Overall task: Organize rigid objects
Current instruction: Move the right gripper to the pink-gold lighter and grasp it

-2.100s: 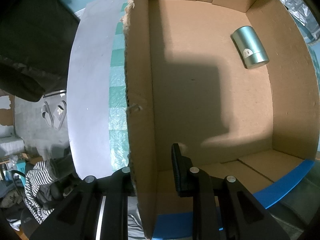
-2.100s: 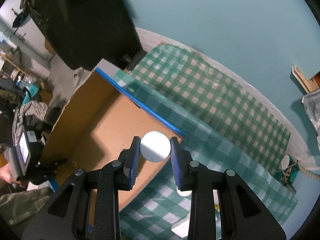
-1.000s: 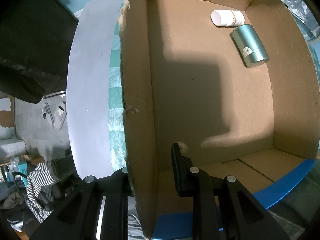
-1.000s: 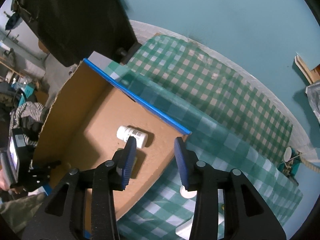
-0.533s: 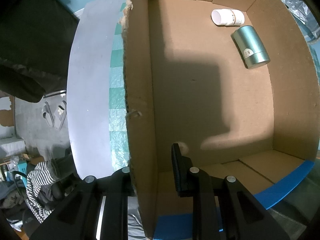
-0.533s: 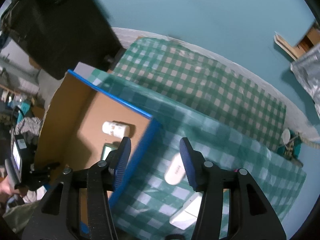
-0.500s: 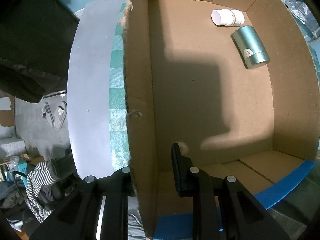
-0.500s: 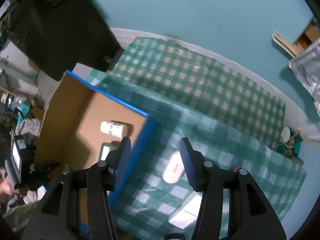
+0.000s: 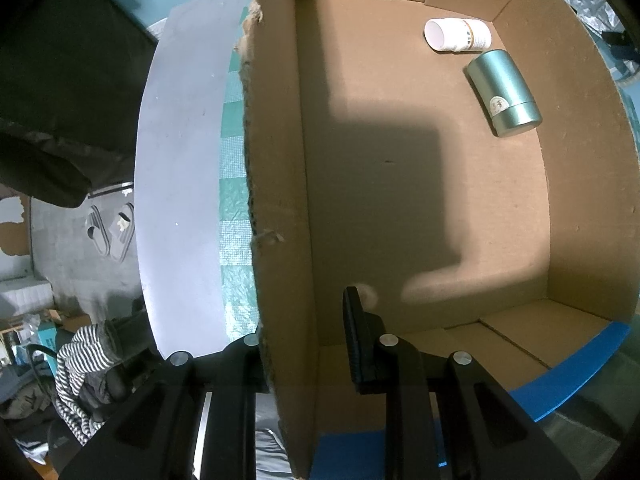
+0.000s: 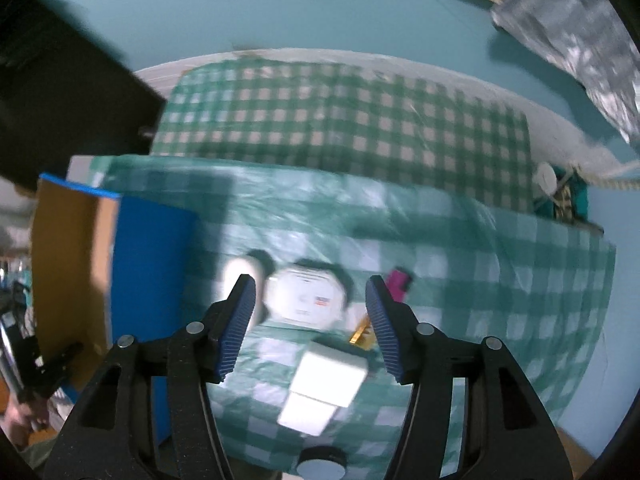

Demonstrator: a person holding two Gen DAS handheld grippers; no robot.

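The left gripper (image 9: 304,340) is clamped on the near side wall of the open brown cardboard box with blue tape on its edges (image 9: 280,184): one black finger sits inside the box against the wall, the other outside it. On the box floor, toward the far right corner, a white plastic pill bottle with a printed label (image 9: 458,35) lies on its side, and a teal metallic cylindrical canister (image 9: 503,92) lies on its side just beside it; whether the two touch cannot be told. The rest of the floor carries a broad shadow. Outside the wall run a strip of green checked tablecloth (image 9: 234,216) and a pale grey table edge (image 9: 176,184).

The right gripper (image 10: 308,308) is spread wide with nothing between its blue-ribbed fingers (image 10: 238,316). It hovers over the checked cloth, where several blurred things lie: a round white disc-shaped object with small print (image 10: 306,298) between the fingers, a white oval object (image 10: 234,276) near the left finger, a white rectangular block (image 10: 324,388) nearer the camera, a small pink object (image 10: 398,282) and a small gold piece (image 10: 362,336) by the right finger. The box's blue-taped wall (image 10: 148,264) stands to the left.
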